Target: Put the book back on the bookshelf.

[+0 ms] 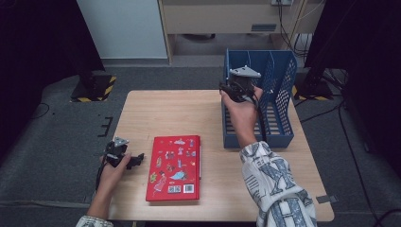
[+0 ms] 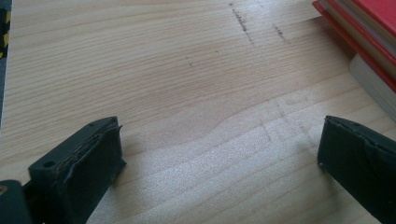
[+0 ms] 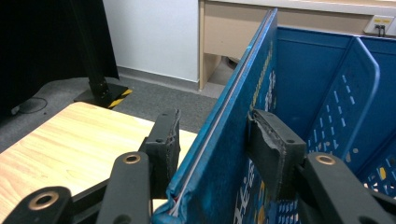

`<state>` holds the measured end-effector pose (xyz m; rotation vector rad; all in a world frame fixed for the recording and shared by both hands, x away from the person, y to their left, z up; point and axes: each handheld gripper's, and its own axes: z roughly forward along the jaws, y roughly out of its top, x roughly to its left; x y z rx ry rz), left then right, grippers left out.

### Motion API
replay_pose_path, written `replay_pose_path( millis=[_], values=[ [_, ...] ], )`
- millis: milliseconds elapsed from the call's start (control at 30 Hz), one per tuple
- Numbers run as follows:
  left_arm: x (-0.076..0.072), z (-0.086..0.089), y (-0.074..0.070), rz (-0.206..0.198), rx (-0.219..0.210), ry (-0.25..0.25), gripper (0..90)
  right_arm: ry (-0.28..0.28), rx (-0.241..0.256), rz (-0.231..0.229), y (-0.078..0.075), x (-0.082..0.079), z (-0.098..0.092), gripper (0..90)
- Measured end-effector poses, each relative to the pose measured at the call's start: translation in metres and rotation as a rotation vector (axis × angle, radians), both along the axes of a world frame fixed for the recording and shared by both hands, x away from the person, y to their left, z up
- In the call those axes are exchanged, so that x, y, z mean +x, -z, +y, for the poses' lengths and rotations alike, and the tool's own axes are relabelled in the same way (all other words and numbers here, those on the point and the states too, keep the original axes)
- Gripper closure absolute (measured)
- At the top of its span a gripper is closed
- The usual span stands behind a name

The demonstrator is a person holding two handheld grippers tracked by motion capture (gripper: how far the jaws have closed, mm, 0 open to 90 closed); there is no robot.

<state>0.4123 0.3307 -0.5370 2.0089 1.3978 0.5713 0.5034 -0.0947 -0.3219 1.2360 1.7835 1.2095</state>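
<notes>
A thin blue book (image 3: 224,140) stands on edge in the left slot of a blue file rack (image 1: 283,90) at the table's back right. My right gripper (image 3: 212,140) straddles the book. Its left jaw lies against the book's edge, and its right jaw sits over the cover with a gap left, so it is open. Seen from the high view, the right gripper (image 1: 239,85) is held above the rack's left wall. A red book (image 1: 174,168) lies flat near the front. My left gripper (image 1: 135,160) rests open on the table (image 2: 187,84), just left of the red book (image 2: 364,32).
The rack's perforated dividers (image 3: 345,102) stand right of the blue book. A black stand with a striped base (image 1: 94,87) is on the floor at the back left. Cables (image 1: 350,142) trail on the floor to the right.
</notes>
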Motion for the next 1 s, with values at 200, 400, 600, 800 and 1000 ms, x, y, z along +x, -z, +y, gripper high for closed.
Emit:
replay_pose_path(
  millis=[200, 400, 600, 800, 1000],
  values=[
    [0.0, 0.0, 0.0, 0.0, -0.001, 0.0, 0.0, 0.0, 0.007, -0.009, 0.001, -0.003, 0.0, 44.3],
    [0.0, 0.0, 0.0, 0.0, -0.001, 0.0, 0.0, -0.016, -0.001, -0.029, 0.006, -0.008, -0.003, 29.2],
    [0.0, 0.0, 0.0, 0.003, 0.004, 0.003, 0.0, -0.051, 0.007, -0.038, 0.011, -0.017, -0.007, 18.5],
    [0.0, 0.0, 0.0, 0.003, 0.004, 0.004, 0.0, -0.109, 0.023, 0.005, 0.021, -0.03, -0.013, 10.6],
    [0.0, 0.0, 0.0, 0.004, 0.003, 0.002, 0.0, -0.155, 0.009, 0.004, 0.027, -0.049, -0.017, 7.9]
  ],
)
